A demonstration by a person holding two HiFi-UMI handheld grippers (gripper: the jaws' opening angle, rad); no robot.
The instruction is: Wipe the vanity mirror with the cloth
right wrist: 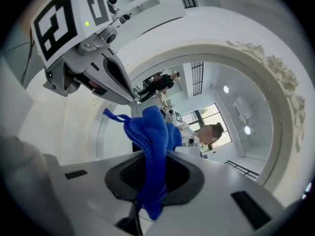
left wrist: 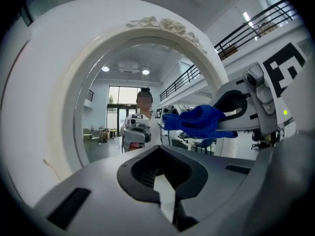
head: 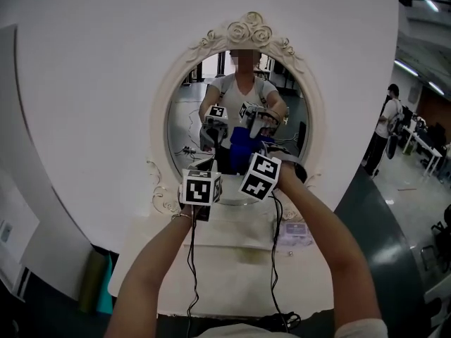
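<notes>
Clamped between the right gripper's (right wrist: 147,181) jaws, the blue cloth (right wrist: 150,146) sticks out forward, its bunched end pointing straight at the vanity mirror (head: 190,118), low on the glass near the middle. I cannot tell if it touches. The left gripper (left wrist: 160,176) hangs just beside it, jaws together on nothing, so the wipe looks to be the right's.

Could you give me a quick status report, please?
Right gripper shut on blue cloth, held up to vanity mirror; contact with glass unclear. Left gripper shut, empty, alongside. Nothing in the way.
</notes>
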